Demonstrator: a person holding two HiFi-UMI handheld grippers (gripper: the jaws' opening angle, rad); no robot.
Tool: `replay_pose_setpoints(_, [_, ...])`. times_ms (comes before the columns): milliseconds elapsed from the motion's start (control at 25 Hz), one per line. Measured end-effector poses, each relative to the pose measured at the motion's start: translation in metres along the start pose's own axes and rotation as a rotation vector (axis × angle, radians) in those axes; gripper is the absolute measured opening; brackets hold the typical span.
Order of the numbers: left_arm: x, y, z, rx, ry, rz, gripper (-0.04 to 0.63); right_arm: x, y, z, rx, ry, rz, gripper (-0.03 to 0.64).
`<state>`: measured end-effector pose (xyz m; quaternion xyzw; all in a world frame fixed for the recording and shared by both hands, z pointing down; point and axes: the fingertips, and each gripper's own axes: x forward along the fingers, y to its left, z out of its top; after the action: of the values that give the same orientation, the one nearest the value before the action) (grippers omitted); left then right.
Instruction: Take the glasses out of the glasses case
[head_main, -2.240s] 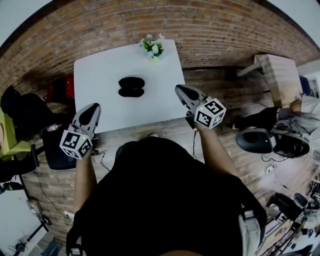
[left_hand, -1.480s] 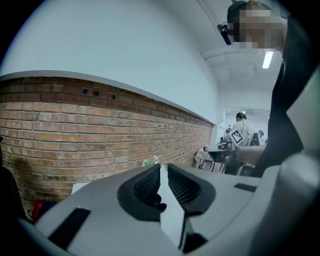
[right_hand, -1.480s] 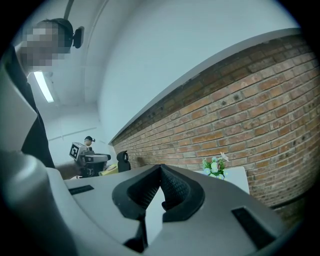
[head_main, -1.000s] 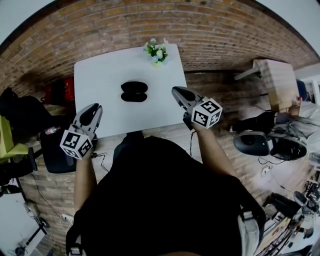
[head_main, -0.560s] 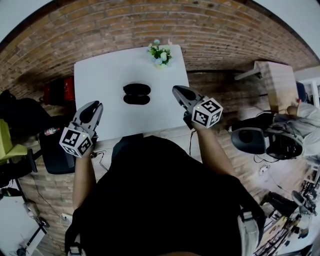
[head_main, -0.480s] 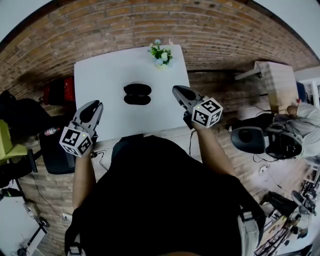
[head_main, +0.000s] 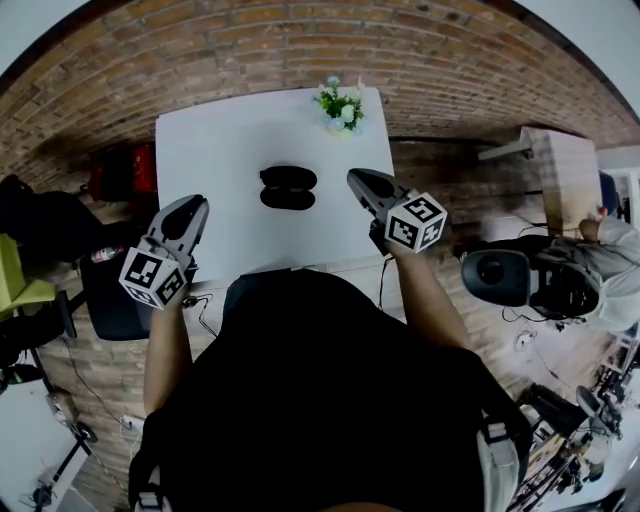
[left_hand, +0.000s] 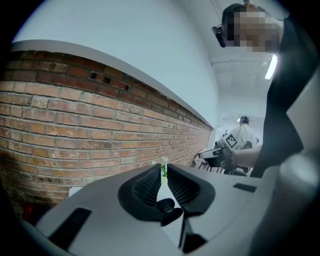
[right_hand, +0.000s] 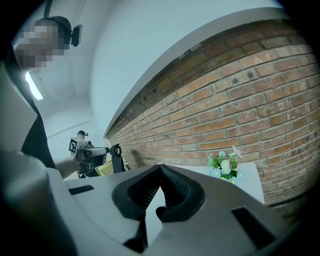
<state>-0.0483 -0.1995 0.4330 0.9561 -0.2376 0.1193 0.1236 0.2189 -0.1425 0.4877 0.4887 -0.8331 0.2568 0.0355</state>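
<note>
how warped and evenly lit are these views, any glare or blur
Head view: heavy fisheye bends the brick wall round the white table, corners black, glasses case small but sharp. Left gripper view: round black vignette, glare from a ceiling light at upper right. Right gripper view: same vignette, flowers in focus.

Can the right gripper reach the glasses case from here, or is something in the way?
Probably yes. The right gripper hovers beside the black glasses case, and only bare white table lies between them. Its fingers are shut, so they must open first.
</note>
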Motion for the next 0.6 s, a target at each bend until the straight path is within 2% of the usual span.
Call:
replay_pose_setpoints(360, [-0.006, 0.026, -0.003, -0.039, -0.003, 0.023, 0.031, 0.040, -0.003, -0.017, 0.016, 0.066, 0.020, 0.015])
replay_pose_setpoints(600, [-0.011, 0.038, -0.018, -0.059, 0.003, 0.018, 0.026, 0.063, 0.000, -0.028, 0.015, 0.115, 0.030, 0.015])
